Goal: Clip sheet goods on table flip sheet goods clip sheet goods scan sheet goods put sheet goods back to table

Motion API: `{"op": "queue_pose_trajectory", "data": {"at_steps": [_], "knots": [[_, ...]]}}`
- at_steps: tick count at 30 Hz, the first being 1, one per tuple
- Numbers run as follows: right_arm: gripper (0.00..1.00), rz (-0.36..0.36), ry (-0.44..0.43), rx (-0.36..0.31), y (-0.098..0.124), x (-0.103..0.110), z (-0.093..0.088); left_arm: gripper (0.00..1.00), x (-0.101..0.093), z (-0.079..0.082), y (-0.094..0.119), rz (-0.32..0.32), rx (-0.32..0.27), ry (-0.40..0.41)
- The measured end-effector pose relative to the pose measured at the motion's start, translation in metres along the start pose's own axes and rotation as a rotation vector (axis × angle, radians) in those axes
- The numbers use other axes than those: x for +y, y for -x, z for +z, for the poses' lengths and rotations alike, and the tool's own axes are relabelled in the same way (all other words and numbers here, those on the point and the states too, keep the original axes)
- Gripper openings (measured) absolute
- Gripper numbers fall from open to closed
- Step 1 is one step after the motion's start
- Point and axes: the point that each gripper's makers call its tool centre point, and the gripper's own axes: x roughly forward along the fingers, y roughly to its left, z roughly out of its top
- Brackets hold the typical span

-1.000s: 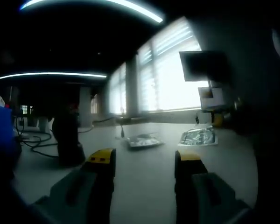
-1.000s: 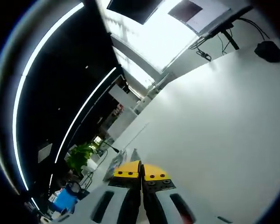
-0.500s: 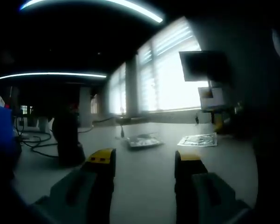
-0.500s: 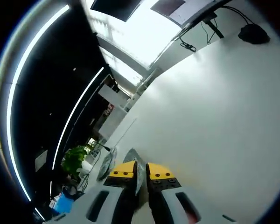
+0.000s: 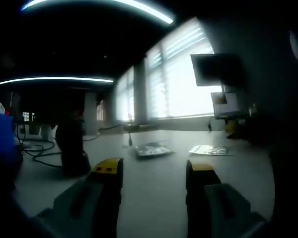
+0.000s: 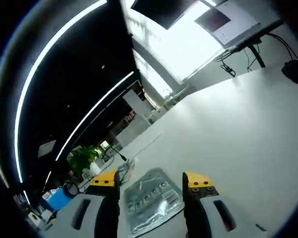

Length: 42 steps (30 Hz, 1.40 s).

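Jaws first: my right hand-held gripper (image 6: 151, 181) stands wide apart, its yellow tips well clear of each other, holding nothing. Lying flat between those two jaws, on the white worktop (image 6: 238, 144), I see the silvery sheet goods (image 6: 151, 198), with a grid of small dark printed marks on the upper face; it touches neither jaw as far as I can tell. Just beyond the left jaw a second silvery packet (image 6: 125, 168) rests on the worktop, partly hidden. Farther out to the left of this hand-held gripper there is a green plant (image 6: 82, 158) and a blue object (image 6: 57, 196), too small for me to name. Far ahead to the right a dark lump with a cable (image 6: 295, 70) sits near a monitor stand.

In the left gripper view, my left hand-held gripper (image 5: 154, 171) is also spread wide and empty, hovering low over the worktop. Ahead of it, beyond the tips, a flat silvery packet (image 5: 153, 149) lies near the middle, and to the right of it another flat sheet (image 5: 209, 149) lies on the surface, well apart from the jaws. To the left of the left jaw stands a dark upright object (image 5: 72, 148), with cables trailing beside it. Far off, bright blinds (image 5: 181, 84) and a dark monitor (image 5: 216, 69).
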Motion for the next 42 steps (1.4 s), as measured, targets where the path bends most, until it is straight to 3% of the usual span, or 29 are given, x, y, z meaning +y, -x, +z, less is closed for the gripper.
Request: {"op": "queue_pose_trajectory", "data": {"at_steps": [9, 20, 26, 29, 33, 42], "knots": [[0.56, 0.146, 0.248, 0.090, -0.010, 0.039, -0.006, 0.44, -0.001, 0.000, 0.000, -0.005, 0.000, 0.001], [0.59, 0.319, 0.554, 0.262, -0.024, 0.052, 0.001, 0.44, -0.001, 0.000, 0.000, -0.004, -0.001, 0.001], [0.58, 0.477, 0.723, 0.423, -0.023, 0.062, -0.020, 0.44, -0.001, 0.000, 0.000, -0.006, 0.000, 0.002], [0.58, 0.564, 0.776, 0.450, -0.020, 0.071, -0.029, 0.44, 0.000, 0.000, 0.000, -0.004, -0.001, 0.003], [0.61, 0.625, 0.861, 0.541, -0.023, 0.061, -0.046, 0.44, 0.000, -0.001, 0.000, -0.005, 0.000, 0.004], [0.62, 0.620, 0.947, 0.627, -0.043, 0.025, -0.055, 0.44, 0.000, -0.001, 0.000, -0.007, 0.000, 0.007]]}}
